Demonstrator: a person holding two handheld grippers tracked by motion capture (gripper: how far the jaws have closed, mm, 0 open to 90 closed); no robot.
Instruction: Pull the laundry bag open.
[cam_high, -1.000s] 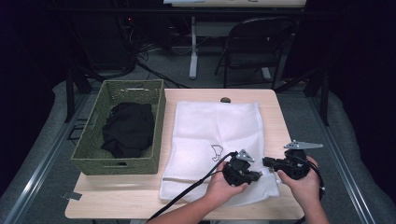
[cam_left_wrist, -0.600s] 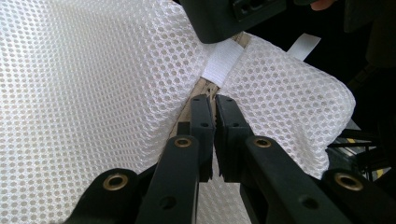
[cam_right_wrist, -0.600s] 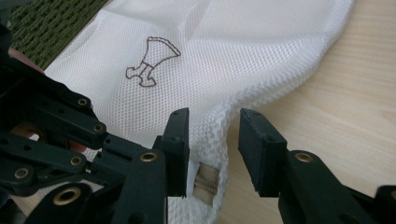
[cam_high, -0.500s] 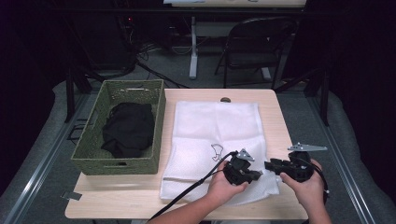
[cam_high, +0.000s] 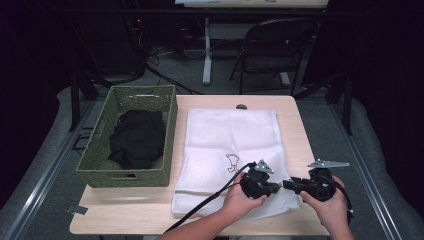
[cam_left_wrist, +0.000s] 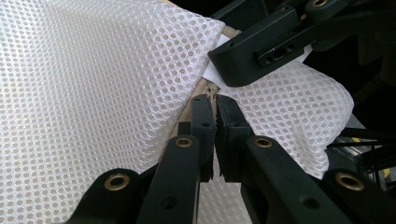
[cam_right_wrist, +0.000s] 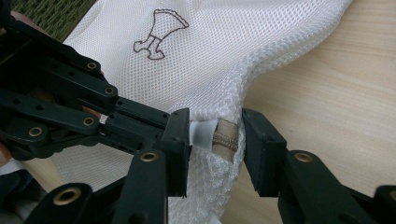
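Two grippers meet at the mesh bag's near right corner.

A green basket (cam_high: 127, 172) of dark cloth sits at the desk's left edge; the white mesh bag (cam_high: 230, 145) lies mid-desk. The left gripper (cam_left_wrist: 215, 100) is pinched on the bag's corner; the right gripper (cam_right_wrist: 215, 135) stands apart around the zipper end (cam_right_wrist: 225, 140).

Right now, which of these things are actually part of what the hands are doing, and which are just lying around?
In use:
white mesh bag
its beige zipper end
left gripper, shut on the bag's edge
right gripper, open around the zipper end

Lying about:
green wicker basket
black cloth inside it
folding chair
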